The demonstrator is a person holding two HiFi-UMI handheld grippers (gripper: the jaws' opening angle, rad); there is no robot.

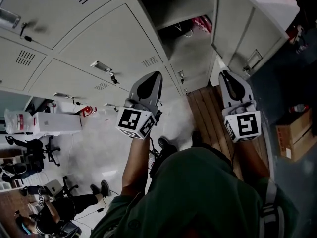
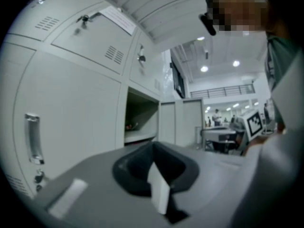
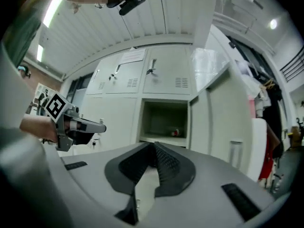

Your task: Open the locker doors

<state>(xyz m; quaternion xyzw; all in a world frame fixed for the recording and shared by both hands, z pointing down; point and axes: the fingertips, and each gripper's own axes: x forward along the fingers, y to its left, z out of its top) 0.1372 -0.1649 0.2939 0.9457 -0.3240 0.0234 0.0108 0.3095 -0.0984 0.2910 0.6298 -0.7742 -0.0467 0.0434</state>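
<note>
A bank of grey lockers (image 1: 106,38) faces me. One compartment (image 1: 188,38) stands open, its door (image 1: 233,19) swung out to the right, with a small red item (image 1: 202,23) on its shelf. My left gripper (image 1: 156,74) points at the closed doors left of the opening, jaws together, nothing in them. My right gripper (image 1: 224,73) points at the foot of the open door, jaws also together and empty. The left gripper view has the open compartment (image 2: 140,120) beyond the shut left gripper (image 2: 153,146) and a door handle (image 2: 32,137) at left. The right gripper (image 3: 153,146) faces the open compartment (image 3: 166,120).
Keys hang in several closed doors (image 1: 113,76). A cardboard box (image 1: 296,133) sits on the floor at right beside a wooden strip (image 1: 208,113). White boxes (image 1: 54,123), office chairs (image 1: 49,148) and a seated person (image 1: 64,207) are at the left.
</note>
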